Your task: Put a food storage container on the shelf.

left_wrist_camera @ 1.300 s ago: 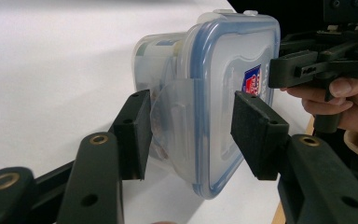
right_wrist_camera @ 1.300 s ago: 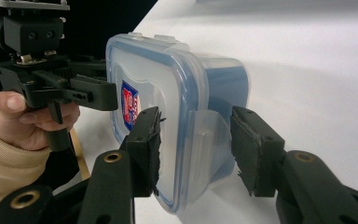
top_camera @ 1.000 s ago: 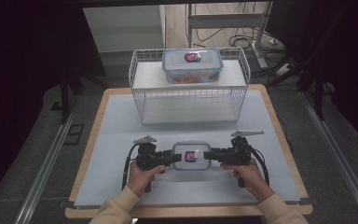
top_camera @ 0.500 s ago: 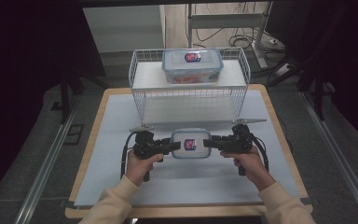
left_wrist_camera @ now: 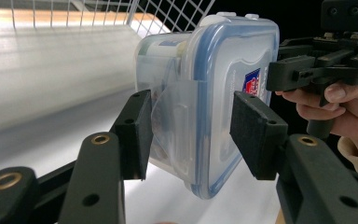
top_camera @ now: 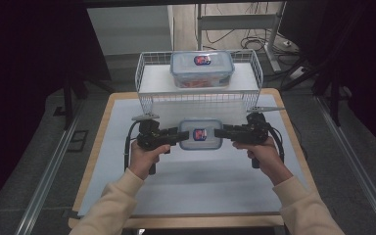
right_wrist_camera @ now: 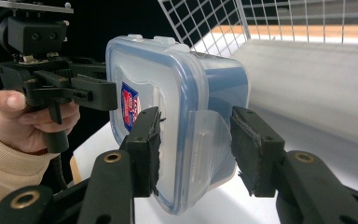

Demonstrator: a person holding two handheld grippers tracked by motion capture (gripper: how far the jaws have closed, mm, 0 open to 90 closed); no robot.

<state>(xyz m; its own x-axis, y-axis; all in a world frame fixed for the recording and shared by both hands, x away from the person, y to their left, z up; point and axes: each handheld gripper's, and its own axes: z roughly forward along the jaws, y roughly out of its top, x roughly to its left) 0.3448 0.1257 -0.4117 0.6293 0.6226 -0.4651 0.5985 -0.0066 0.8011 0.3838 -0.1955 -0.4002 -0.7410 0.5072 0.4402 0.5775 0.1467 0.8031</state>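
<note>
A clear lidded container (top_camera: 200, 133) with a blue rim and a red-blue label hangs above the white table mat (top_camera: 200, 191), held level by its two short ends. My left gripper (top_camera: 178, 136) clamps its left end and my right gripper (top_camera: 216, 132) its right end. In the left gripper view the pads (left_wrist_camera: 137, 135) press lid and base of the container (left_wrist_camera: 214, 93), and the right gripper (left_wrist_camera: 307, 70) shows beyond it. In the right gripper view my right gripper (right_wrist_camera: 198, 149) pinches the container (right_wrist_camera: 168, 93) the same way, opposite the left gripper (right_wrist_camera: 74, 88).
A white wire basket (top_camera: 144, 73) stands at the table's far edge, just behind the lifted container. A second, similar lidded container (top_camera: 201, 68) sits inside it. Metal rails run along both sides of the table, and cables lie on the floor beyond.
Both hands have risen together and carried the container up off the mat, nearer to the basket's front wall. The grip on both ends looks the same.
</note>
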